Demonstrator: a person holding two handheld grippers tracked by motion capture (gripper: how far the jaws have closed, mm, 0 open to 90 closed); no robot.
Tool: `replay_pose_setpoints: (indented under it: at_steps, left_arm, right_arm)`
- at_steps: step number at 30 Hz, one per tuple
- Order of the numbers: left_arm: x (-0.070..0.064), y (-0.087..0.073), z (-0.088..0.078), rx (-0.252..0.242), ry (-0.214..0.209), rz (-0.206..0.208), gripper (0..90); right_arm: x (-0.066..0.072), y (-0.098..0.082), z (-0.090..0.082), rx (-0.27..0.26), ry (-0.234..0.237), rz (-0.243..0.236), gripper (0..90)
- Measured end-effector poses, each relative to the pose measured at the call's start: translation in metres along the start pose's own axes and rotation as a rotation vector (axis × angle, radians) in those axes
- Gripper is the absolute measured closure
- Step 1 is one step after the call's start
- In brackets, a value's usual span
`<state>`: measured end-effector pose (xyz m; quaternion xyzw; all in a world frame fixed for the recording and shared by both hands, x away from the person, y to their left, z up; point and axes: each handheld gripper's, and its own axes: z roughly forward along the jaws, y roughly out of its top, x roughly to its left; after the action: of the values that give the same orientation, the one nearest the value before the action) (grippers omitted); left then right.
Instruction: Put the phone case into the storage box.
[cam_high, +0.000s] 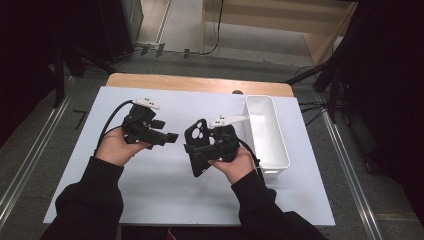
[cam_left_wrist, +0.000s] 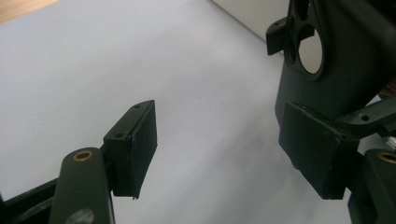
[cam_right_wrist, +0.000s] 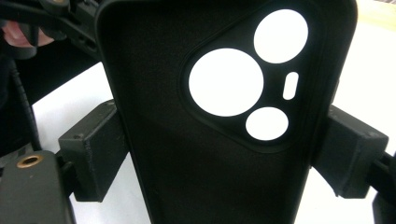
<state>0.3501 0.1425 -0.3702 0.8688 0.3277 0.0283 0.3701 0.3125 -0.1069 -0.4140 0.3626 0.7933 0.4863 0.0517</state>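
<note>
Held above the middle of the white table (cam_high: 150, 195), a little toward its right edge: a black phone case (cam_high: 199, 147), clamped across its width by the right gripper (cam_high: 212, 150). In the right gripper view, case (cam_right_wrist: 187, 154) squeezed between the two black pads (cam_right_wrist: 95, 154), one pressing each long side. Long axis running from the near edge toward the far edge of the table, tilted, upper end leaning toward the far left corner. Camera cut-outs at that upper, far end; plain end pointing down toward the near edge. Hollow inner side turned to the right gripper's camera, table showing white through the round holes. Case lifted clear of the table, touching nothing but the pads.

Left gripper (cam_high: 167, 137) held over the left half of the table, pointing rightward at the case, jaws spread fairly wide with nothing between them. In the left gripper view (cam_left_wrist: 224, 149), bare table between the pads, case (cam_left_wrist: 327, 70) just beyond the right-hand pad, whether touching or a sliver apart not clear.

Along the right edge of the table: a long white bin (cam_high: 280, 150), its length running near to far, just beside the right hand (cam_high: 235, 162). Left hand (cam_high: 117, 147) wrapped under its gripper, cable looping off toward the left edge.
</note>
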Motion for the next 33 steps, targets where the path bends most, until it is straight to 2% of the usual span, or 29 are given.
replay_pose_setpoints:
  at_steps: [6, 9, 12, 16, 23, 28, 33]
  left_arm:
    - [0.001, -0.010, 0.006, -0.031, 0.002, 0.011, 27.9]
    - [0.000, -0.014, 0.011, -0.028, 0.035, -0.006, 27.8]
    - [0.002, -0.021, 0.013, -0.021, 0.013, -0.011, 27.0]
    - [0.003, -0.029, 0.017, -0.011, 0.026, -0.013, 27.0]
    - [0.001, -0.045, 0.020, -0.031, 0.040, 0.000, 27.0]
    - [-0.002, -0.055, 0.021, -0.033, 0.058, 0.050, 27.0]
    - [-0.002, -0.064, 0.020, -0.074, 0.032, 0.053, 27.0]
  right_arm:
    - [-0.001, 0.001, -0.001, 0.016, 0.011, -0.020, 11.8]
    - [-0.002, 0.001, -0.003, 0.019, 0.019, -0.026, 11.8]
    - [-0.002, 0.002, -0.003, 0.019, 0.018, -0.025, 11.8]
    - [-0.003, 0.002, -0.004, 0.028, 0.019, -0.027, 11.8]
    - [-0.004, 0.003, -0.007, 0.028, 0.022, -0.028, 11.8]
    - [-0.006, 0.004, -0.009, 0.025, 0.030, -0.031, 11.8]
    - [-0.006, 0.005, -0.010, 0.028, 0.036, -0.038, 11.7]
